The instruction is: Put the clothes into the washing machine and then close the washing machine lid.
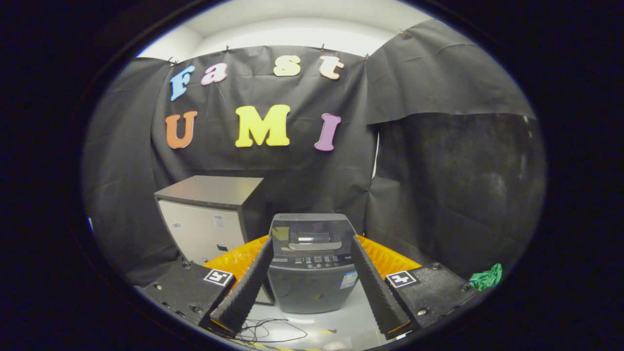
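Observation:
A small grey top-loading washing machine (312, 265) stands on the floor ahead, framed between my two fingers. Its glass lid (312, 234) lies flat and shut on top, with a control panel along the front edge. My gripper (312, 248) is open wide, with nothing held between its fingers. A crumpled green garment (486, 277) lies on the floor off to the right, beyond the right finger and well away from the machine.
A grey cabinet (209, 219) with a pale front stands to the left of the washer against the black cloth wall. Orange sheeting (239, 258) lies behind and beside the machine. Thin black cables (265, 331) trail on the pale floor just ahead of the fingers.

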